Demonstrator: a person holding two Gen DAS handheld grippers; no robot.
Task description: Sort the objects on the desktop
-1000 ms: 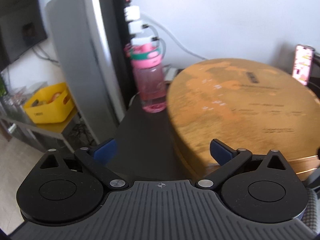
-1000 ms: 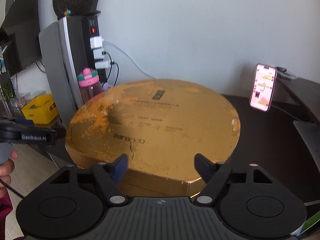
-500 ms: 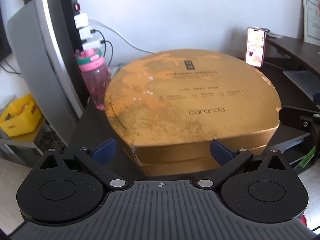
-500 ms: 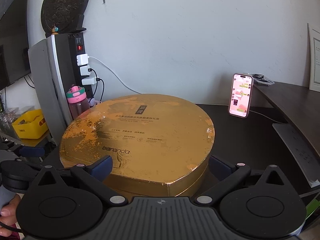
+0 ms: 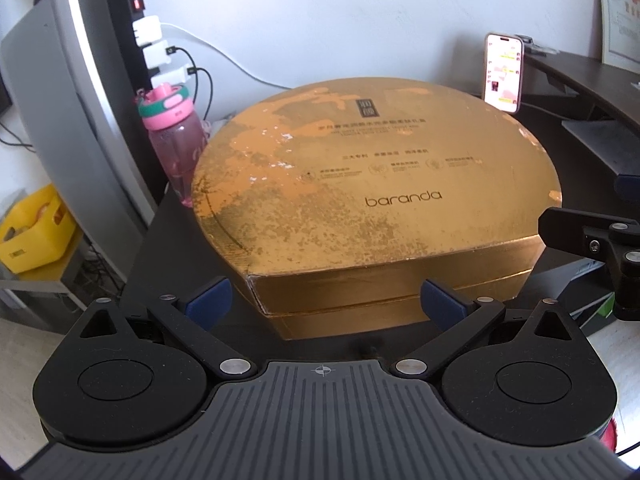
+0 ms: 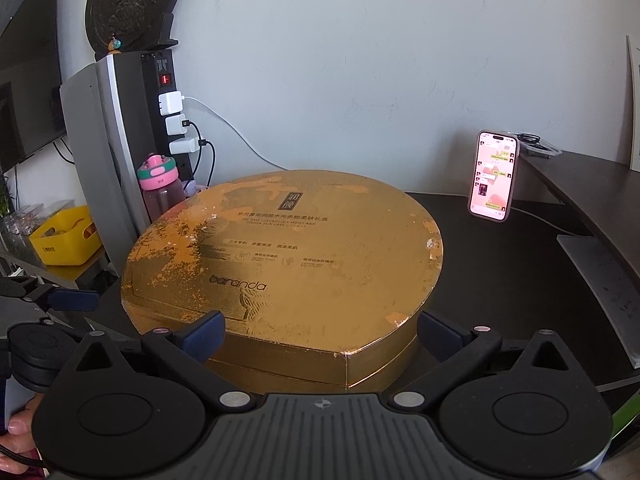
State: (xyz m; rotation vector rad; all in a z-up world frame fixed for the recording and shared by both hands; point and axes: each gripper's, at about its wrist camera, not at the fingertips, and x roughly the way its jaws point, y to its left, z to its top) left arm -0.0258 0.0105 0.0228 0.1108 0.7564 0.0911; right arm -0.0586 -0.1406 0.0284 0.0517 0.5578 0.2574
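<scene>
Behind the gold box (image 6: 280, 256), only the right view shows a dark disc (image 6: 132, 4); both grippers' jaws gape wide.

A lit pink-cased smartphone (image 6: 494, 176) is propped upright on the dark desk (image 6: 500, 276). White chargers (image 6: 176, 124) are plugged into a black power strip (image 5: 134, 0). A yellow plastic bin (image 6: 66, 236) is seen left.
</scene>
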